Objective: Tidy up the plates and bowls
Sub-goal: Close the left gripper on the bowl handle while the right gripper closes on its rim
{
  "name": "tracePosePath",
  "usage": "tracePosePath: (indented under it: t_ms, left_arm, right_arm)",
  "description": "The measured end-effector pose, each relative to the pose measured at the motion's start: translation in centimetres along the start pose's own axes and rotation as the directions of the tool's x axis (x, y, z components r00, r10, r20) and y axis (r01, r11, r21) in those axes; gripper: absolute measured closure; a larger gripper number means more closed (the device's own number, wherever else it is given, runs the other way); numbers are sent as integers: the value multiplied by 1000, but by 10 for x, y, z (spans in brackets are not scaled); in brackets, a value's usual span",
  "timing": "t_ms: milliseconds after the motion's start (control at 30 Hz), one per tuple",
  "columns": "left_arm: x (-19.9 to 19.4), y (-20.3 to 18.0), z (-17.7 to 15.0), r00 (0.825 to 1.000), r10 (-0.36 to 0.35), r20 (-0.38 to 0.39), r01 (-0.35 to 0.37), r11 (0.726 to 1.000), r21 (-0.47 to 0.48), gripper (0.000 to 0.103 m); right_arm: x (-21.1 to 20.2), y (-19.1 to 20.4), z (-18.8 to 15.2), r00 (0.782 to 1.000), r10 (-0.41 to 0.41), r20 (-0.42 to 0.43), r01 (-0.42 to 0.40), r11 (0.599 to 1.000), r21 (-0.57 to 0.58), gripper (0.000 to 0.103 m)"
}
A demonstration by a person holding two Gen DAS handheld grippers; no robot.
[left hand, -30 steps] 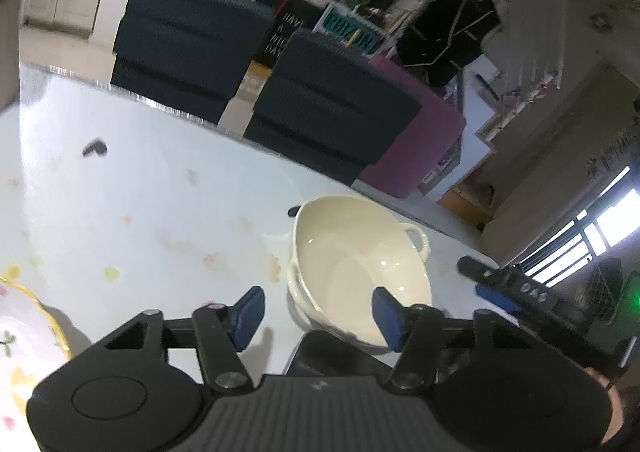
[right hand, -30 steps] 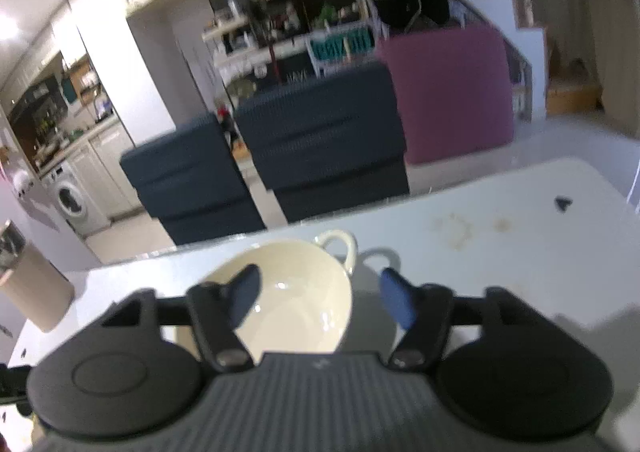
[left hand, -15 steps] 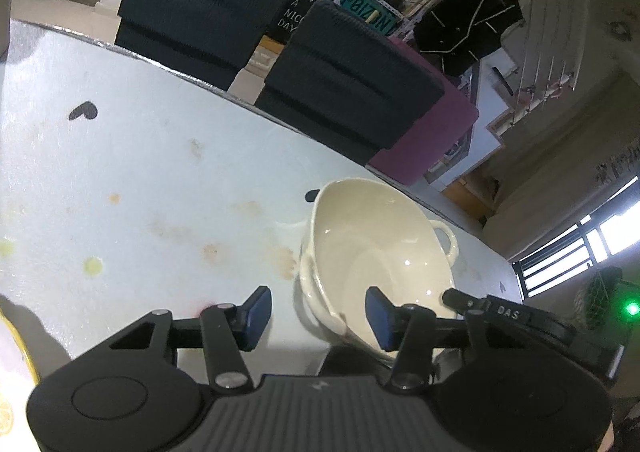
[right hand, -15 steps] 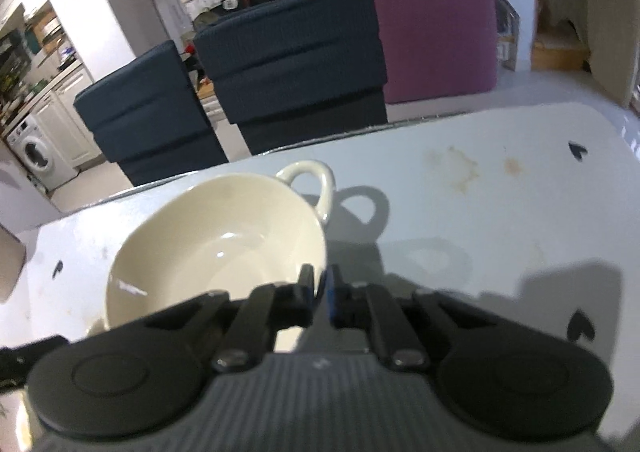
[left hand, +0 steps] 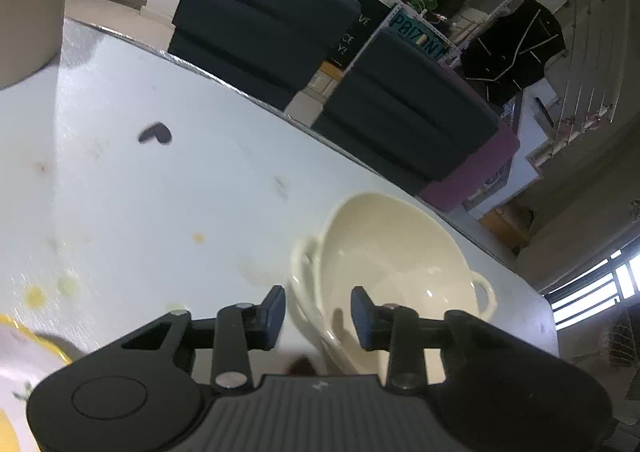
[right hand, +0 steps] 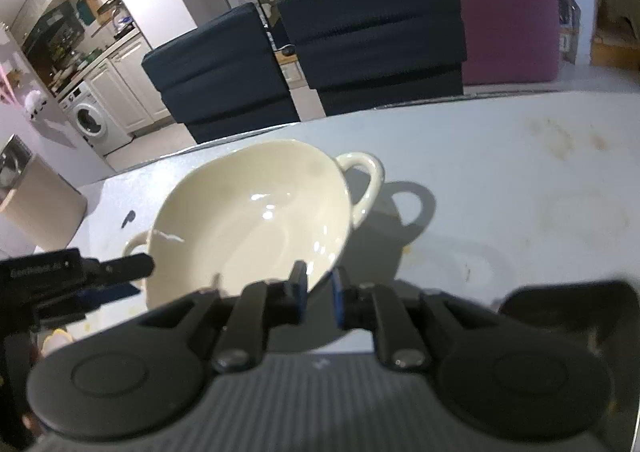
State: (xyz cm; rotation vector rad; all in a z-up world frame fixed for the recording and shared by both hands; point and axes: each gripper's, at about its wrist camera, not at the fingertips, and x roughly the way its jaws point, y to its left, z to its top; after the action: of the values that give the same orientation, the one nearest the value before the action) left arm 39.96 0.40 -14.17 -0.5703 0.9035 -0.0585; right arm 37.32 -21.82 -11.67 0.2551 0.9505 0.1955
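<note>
Bowl rim between right tool pads

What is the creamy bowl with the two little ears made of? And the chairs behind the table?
The cream bowl looks like glazed ceramic: smooth, glossy, with bright light spots shining inside and thick looped handles. It could be stoneware; the pictures can't settle that. The right gripper pinches its rim. The dark blue chairs look covered in soft woven fabric, dull with padded folds. The table is white, faintly shiny and stained.

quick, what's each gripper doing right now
Left gripper: open, its fingers either side of the cream bowl's near rim, not clamped.
Right gripper: shut on the cream bowl's rim.
</note>
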Motion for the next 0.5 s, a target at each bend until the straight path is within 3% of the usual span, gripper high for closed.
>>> tracePosePath:
  t_ms: [67,133,233,500]
  left_arm:
    - [1,3,5,1000,10,1,-10,1000,7,72]
    - [1,4,8,1000,6,-9,-6,1000,9,76]
    - [4,6,12,1000,-2,-20,2,1000,12,78]
    - [12,8,15,998,-31,-45,31,1000,5,86]
  right_arm:
    - [0,-2,5,999,-23,33,24,1000,-14,85]
    - [-1,-6,9,997,-60,56,61,998,-25,76]
    - [6,-15,23,995,-73,70,74,997,-19,75]
    - [29,-27,56,999,-15,46,15,1000,0,75]
